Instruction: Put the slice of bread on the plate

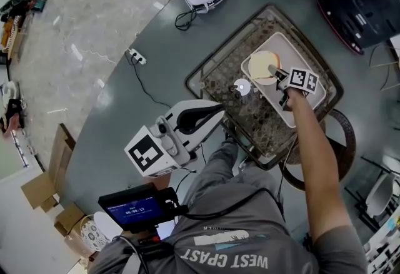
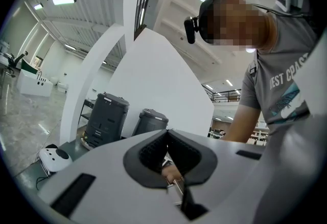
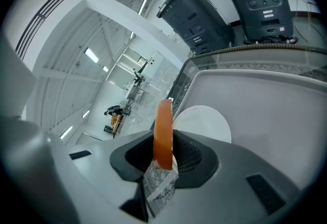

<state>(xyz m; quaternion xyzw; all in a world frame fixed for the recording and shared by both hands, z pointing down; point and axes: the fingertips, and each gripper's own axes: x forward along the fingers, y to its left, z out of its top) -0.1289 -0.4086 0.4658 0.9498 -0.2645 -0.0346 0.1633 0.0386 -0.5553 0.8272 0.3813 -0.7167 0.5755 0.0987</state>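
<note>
So the right tongs [image 3: 164,152] are gripping the slice of bread [image 3: 164,131] by its two flat faces. They're partway closed with the pads pressing on it, and the slice is standing on edge, poking straight out past the tips. From the right gripper view all I'm seeing of it is the orange crust edge.

The bit that matters is that the plate [image 3: 207,123] is lying just ahead of these tongs and slightly off to their right. It's sitting lower than the slice, flat on the white tray [image 3: 271,110]. The slice's broad face is facing sideways at the moment, not down at the plate. I'm guessing the next move needs a small shift to the right plus a roll of the wrist, so the slice is lying flat when it gets let go. Otherwise it's probably landing on its rim and tipping whichever way it likes.

In the head view the right tongs [image 1: 275,72] are hanging over the tray [image 1: 294,110] inside the wicker basket [image 1: 250,126], with the slice [image 1: 261,66] at their tips.

The left tongs [image 1: 217,111] are sitting well apart from all this, out past the basket's near edge over the tabletop [image 1: 156,60]. Their pads are looking closed together with nothing between them [image 2: 171,159]. The right hand is the nearer one by far.
</note>
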